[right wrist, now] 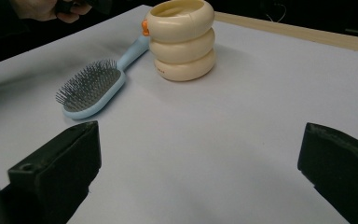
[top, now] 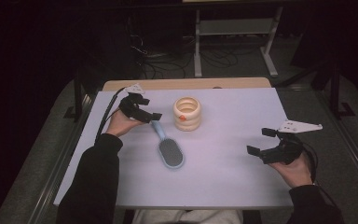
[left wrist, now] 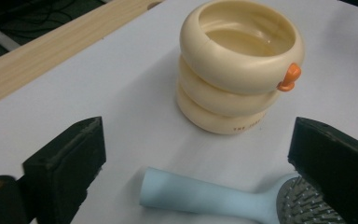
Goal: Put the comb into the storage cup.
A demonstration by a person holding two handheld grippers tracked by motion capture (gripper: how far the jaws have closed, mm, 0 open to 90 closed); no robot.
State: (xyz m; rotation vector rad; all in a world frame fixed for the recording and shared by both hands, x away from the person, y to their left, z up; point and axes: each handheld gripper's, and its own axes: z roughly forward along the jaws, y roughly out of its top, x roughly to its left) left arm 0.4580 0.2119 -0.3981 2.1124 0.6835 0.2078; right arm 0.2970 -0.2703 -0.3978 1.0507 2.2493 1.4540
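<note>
Jaws of the right gripper (top: 260, 142) stand wide apart and hold nothing, low over bare white table (top: 233, 182) near the person's edge, well apart from everything else; it looks parked, leaving the work to the other hand. Farther in lies the hairbrush (top: 169, 148), light blue, bristles up, its oval head toward the person and its handle running away toward the left gripper (top: 150, 108). That gripper is also spread wide and grips nothing; in the left gripper view the handle end sits between and just beyond the 2 black jaws, not yet touched by either, so the likely step in hand is closing on the handle to lift the brush. Approaching at the handle keeps the jaws off the bristles. Just beyond the handle stands the cream cup (top: 187, 113), shaped like 3 stacked rings with a small orange knob, upright and open-topped, apparently empty, near the brush but not touching it.
</note>
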